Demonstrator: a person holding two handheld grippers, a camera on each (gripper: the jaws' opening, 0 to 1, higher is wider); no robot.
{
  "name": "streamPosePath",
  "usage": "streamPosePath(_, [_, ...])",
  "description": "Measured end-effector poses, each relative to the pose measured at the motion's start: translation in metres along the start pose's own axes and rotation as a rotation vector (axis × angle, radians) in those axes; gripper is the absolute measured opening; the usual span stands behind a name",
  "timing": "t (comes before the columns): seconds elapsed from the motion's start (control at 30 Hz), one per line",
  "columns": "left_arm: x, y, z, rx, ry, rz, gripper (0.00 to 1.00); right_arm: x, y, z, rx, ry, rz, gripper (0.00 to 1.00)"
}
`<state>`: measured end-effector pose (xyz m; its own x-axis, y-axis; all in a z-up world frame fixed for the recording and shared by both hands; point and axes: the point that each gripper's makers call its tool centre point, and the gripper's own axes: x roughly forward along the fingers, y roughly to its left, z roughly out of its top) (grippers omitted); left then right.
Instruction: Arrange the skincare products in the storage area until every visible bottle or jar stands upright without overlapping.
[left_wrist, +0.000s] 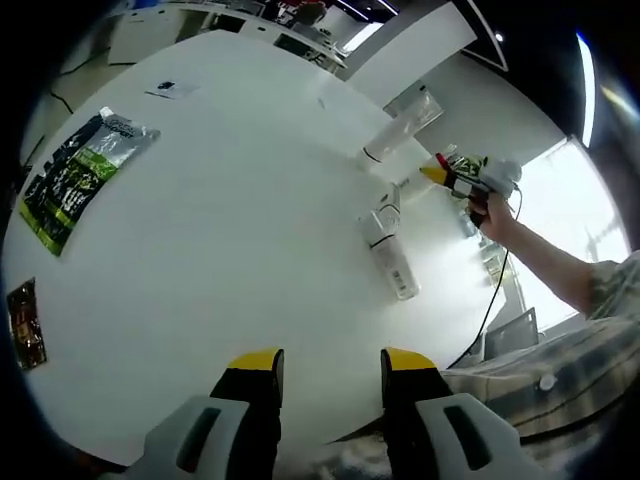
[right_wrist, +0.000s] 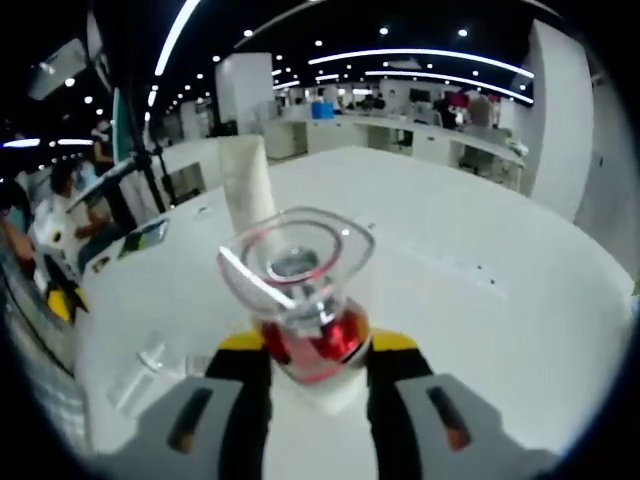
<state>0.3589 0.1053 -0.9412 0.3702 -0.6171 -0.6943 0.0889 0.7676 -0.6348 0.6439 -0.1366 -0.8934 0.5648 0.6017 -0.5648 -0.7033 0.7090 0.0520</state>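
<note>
**Setting the red jar upright on the table**

I am gripping a clear jar with a red inside (right_wrist: 300, 300) between the jaws of my right gripper (right_wrist: 318, 355), clenched on its lower part so it is standing straight over the white table (right_wrist: 480, 240). A tall white tube (right_wrist: 247, 185) is standing just behind it. My left gripper (left_wrist: 328, 370) is hanging released, holding nothing, well apart from a white bottle (left_wrist: 388, 255) that is lying on its side. I judge this bottle is needing to be stood up next.
</note>
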Motion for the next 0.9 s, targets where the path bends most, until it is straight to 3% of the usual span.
streamPosePath(0.47, [0.005,-0.007,0.007,0.003,-0.007,-0.01,0.4,-0.002,0.003,-0.001,-0.03,-0.029,0.002,0.34])
streamPosePath(0.9, [0.006,-0.013,0.0,0.004,-0.007,-0.01,0.4,-0.003,-0.004,-0.001,0.003,-0.05,-0.018,0.34])
